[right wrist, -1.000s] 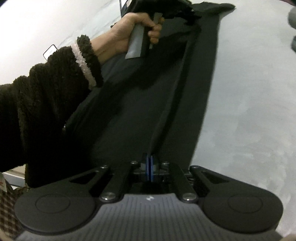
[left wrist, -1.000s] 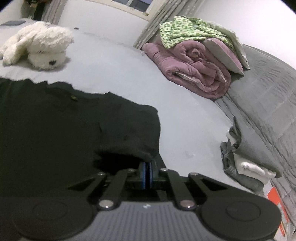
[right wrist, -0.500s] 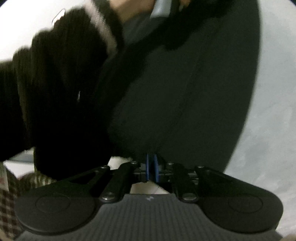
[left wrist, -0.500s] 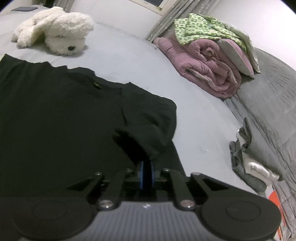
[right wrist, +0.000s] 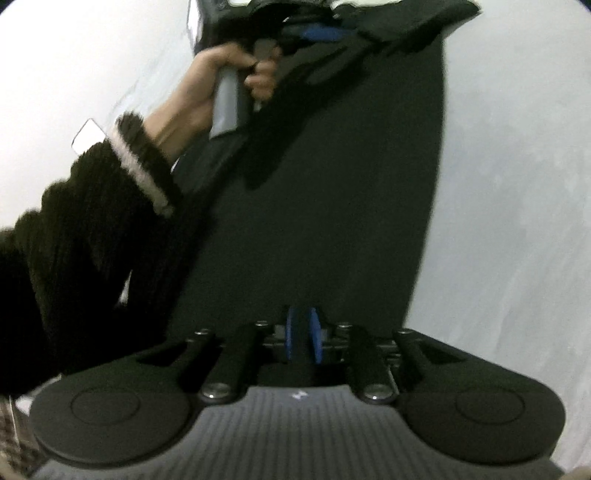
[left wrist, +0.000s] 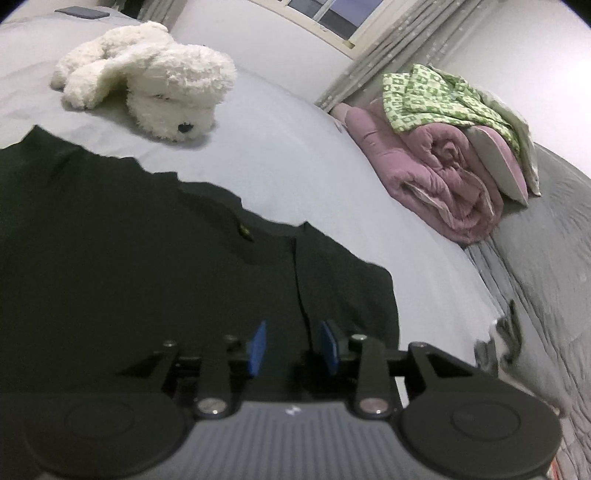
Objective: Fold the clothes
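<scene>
A black T-shirt (left wrist: 147, 277) lies flat on the pale grey bed (left wrist: 314, 155), its right sleeve folded in over the body. My left gripper (left wrist: 293, 347) hovers open just above that fold, nothing between its blue pads. In the right wrist view the shirt (right wrist: 351, 203) runs away as a long dark panel. My right gripper (right wrist: 303, 332) sits at its near hem, pads a narrow gap apart. At the far end a hand (right wrist: 221, 74) with a dark fuzzy sleeve holds the left gripper (right wrist: 319, 33) over the shoulder.
A white plush dog (left wrist: 159, 77) lies beyond the collar. A rolled pink quilt (left wrist: 443, 173) with a green patterned cloth (left wrist: 436, 96) sits at the back right. Folded grey and white clothes (left wrist: 506, 332) lie at the bed's right edge, on a grey blanket (left wrist: 554, 258).
Both grippers carried the shirt's right side inward and laid it down. The left gripper, shut on the sleeve before, has opened and let go. The right gripper's pads have parted slightly.
</scene>
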Demonstrator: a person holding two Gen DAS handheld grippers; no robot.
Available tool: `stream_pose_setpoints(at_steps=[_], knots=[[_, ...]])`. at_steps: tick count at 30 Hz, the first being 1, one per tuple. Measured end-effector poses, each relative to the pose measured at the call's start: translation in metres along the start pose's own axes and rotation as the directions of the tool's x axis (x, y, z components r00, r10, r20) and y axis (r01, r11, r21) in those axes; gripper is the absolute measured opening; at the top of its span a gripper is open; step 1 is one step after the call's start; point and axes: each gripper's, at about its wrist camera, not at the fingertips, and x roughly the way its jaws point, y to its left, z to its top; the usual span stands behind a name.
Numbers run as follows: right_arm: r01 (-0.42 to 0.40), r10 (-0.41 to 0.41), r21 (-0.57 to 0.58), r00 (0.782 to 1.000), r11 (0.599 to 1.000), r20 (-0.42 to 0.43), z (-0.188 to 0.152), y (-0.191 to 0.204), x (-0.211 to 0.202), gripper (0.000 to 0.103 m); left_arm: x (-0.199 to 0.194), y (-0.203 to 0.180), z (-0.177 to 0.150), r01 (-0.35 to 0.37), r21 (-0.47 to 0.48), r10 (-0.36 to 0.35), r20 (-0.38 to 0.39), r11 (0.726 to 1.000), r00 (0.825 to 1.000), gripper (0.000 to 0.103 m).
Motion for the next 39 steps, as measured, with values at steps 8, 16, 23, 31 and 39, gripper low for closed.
stream_pose_setpoints(at_steps=[8,16,23,31,39], knots=[[0.008,-0.017,0.068,0.990,0.998,0.137,0.027,-0.048,-0.009,0.026,0.043,-0.007,0.016,0.032,0.024,-0.032,-0.007,0.999,0.999,0.031],[0.007,-0.059,0.182,0.957,0.983,0.283,0.073,-0.085,-0.003,0.026,0.065,-0.018,0.024,0.038,0.091,-0.039,0.013,0.995,0.999,0.002],[0.046,-0.127,0.229,0.926,0.972,0.355,0.115,-0.107,0.020,0.026,0.017,-0.028,0.023,-0.013,0.138,-0.017,0.212,0.990,0.977,0.002],[0.120,-0.217,0.251,0.889,0.960,0.402,0.166,-0.117,0.053,0.026,0.019,-0.004,0.020,-0.150,0.074,0.134,0.187,0.986,0.973,0.002],[0.160,-0.266,0.261,0.855,0.952,0.445,0.219,-0.144,0.079,0.026,0.018,0.005,0.022,-0.162,0.022,0.156,0.171,0.987,0.973,0.003]])
